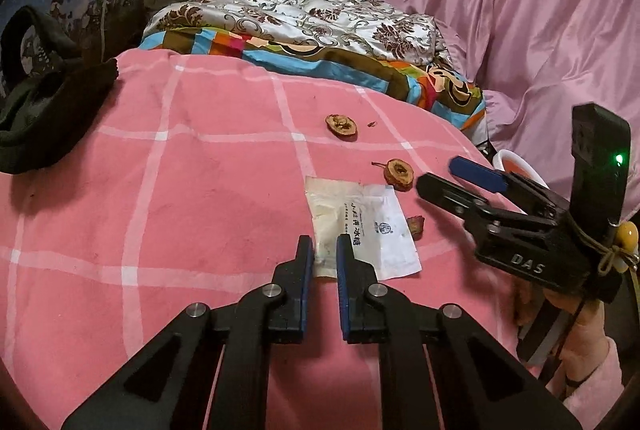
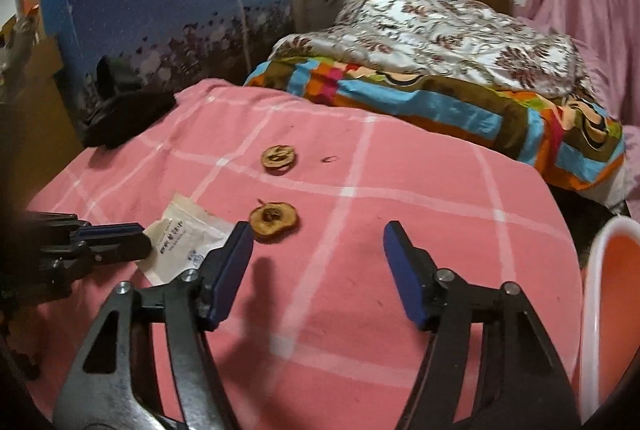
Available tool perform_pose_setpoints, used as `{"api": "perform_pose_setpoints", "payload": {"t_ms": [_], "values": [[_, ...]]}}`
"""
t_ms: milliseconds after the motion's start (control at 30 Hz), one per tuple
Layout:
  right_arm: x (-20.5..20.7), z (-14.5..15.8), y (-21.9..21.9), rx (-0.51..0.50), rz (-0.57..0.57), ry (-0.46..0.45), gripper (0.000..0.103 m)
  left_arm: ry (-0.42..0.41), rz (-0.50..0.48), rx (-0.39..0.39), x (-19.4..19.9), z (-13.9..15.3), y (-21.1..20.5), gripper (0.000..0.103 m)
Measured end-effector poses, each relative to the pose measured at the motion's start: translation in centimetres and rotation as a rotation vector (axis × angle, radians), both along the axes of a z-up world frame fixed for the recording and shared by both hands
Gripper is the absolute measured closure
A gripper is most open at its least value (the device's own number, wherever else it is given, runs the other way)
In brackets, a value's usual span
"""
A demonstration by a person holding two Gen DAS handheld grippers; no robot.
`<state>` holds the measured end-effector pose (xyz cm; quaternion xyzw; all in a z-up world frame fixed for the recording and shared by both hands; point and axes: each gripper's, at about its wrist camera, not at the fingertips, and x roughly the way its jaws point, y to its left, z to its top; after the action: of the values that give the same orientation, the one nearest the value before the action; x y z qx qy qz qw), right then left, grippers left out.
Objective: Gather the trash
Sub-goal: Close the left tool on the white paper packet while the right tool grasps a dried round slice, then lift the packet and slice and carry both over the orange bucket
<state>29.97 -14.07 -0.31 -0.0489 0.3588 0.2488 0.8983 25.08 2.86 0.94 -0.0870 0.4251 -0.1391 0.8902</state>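
Left gripper [image 1: 325, 250] sits low over the near edge of the white sachet wrapper [image 1: 362, 226], jaws a narrow gap apart, straddling its lower-left corner. Can't tell from either view whether the pads actually touch the film; nothing is pinched yet as far as I can see. Right gripper [image 2: 318, 242] hovers over bare pink checked blanket [image 2: 360, 310], jaws spread wide, empty.

Trash on the blanket:
- wrapper, flat, nearest the left gripper
- near dried fruit slice [image 2: 273, 220], just beside the wrapper's far corner, close to the right gripper's left fingertip
- far dried fruit slice [image 2: 279, 158], further toward the folded quilts [image 2: 440, 81]
- small reddish scrap [image 1: 416, 226] by the wrapper's right edge, seen in left wrist view only
- tiny dark speck [image 2: 329, 159] near the far slice, too small to identify

White bin with orange inside [image 2: 604, 302] stands off the right edge of the bed, next to the right gripper.

Step in hand, my read: left takes the wrapper. Notes:
- flat film on soft bedding; tilt one pad under the edge or press in so the blanket gives, then close
- grab the corner, not the middle, or the pads skate over it
- avoid catching blanket in the pinch
- lift slowly, check it hangs from the pads
- bin is on the right side, so the left has to cross; keep the right gripper clear, or let it take the near slice meanwhile

Risk: wrapper slides away when pushed.
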Motion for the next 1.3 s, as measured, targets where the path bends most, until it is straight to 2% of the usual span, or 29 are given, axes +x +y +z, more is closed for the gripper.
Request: {"api": "perform_pose_setpoints", "payload": {"t_ms": [133, 333, 600, 733, 867, 1000, 1100, 1133, 1300], "values": [[0.7, -0.2, 1.1, -0.015, 0.046, 0.016, 0.038, -0.002, 0.001, 0.013, -0.3, 0.2, -0.1, 0.094], [1.1, -0.6, 2.3, -0.015, 0.113, 0.053, 0.066, -0.004, 0.006, 0.014, -0.2, 0.0, -0.5, 0.094], [0.0, -0.2, 1.3, -0.014, 0.087, 0.025, 0.066, 0.014, 0.025, 0.005, 0.2, 0.1, -0.4, 0.088], [-0.4, 0.0, 0.1, -0.005, 0.062, 0.012, 0.066, 0.016, 0.009, 0.016, 0.6, 0.0, -1.1, 0.074], [-0.7, 0.1, -0.8, 0.003, 0.041, 0.001, 0.066, 0.014, -0.006, 0.099, 0.9, -0.6, -2.5, 0.072], [-0.8, 0.1, -1.8, 0.016, 0.02, 0.0, 0.066, 0.011, -0.023, 0.122, 1.0, -1.0, -2.9, 0.074], [-0.9, 0.0, -2.3, 0.044, 0.014, 0.007, 0.066, 0.007, -0.019, 0.107, 0.9, -1.1, -2.6, 0.083], [-1.0, 0.0, -2.5, 0.052, 0.013, 0.007, 0.066, 0.002, -0.02, 0.097, 0.8, -1.1, -2.4, 0.089], [-2.1, 0.3, -2.6, 0.065, 0.027, -0.03, 0.066, -0.033, -0.035, 0.089, -0.1, -0.4, -2.6, 0.095]]}}
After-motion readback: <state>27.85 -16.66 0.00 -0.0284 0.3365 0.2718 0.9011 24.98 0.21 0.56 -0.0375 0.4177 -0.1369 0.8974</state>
